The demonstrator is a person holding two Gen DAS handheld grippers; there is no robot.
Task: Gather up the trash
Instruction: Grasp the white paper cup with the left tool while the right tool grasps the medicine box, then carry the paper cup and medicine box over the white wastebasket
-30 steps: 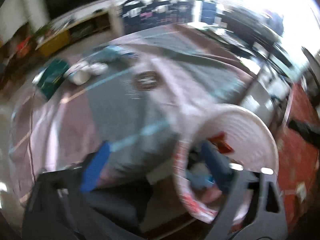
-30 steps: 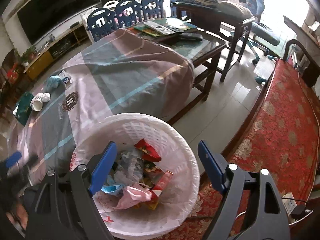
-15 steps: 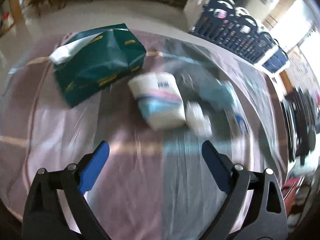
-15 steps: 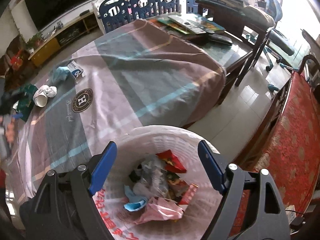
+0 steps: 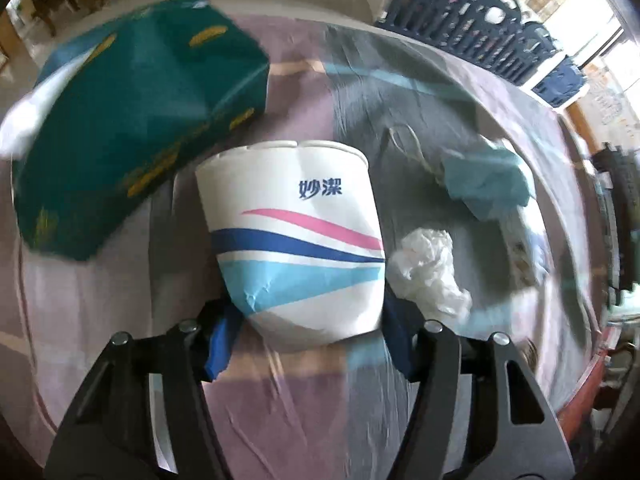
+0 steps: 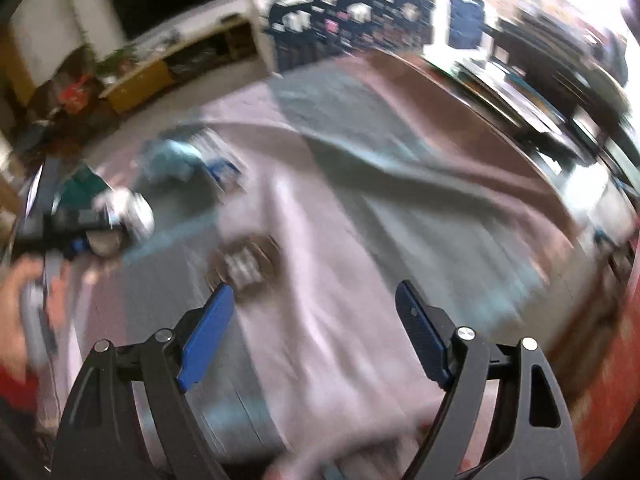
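Paper cup (image 5: 298, 236) between left jaws — tissue box (image 5: 132, 120) near.

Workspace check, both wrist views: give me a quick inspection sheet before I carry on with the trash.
Surface: table under a pink and grey cloth, wrinkled.
Job's things: paper cup lying on its side between the left fingers; crumpled white wrapper right beside it; blue face mask further back.
Clutter: green tissue box behind the cup, probably not trash.
Grippers: left gripper closed in around the cup's base, firm grip not confirmed; right gripper open, empty, above the cloth.
Cables: nothing seen.
Surroundings: blue and white play fence, low cabinet; the right view is motion-blurred.
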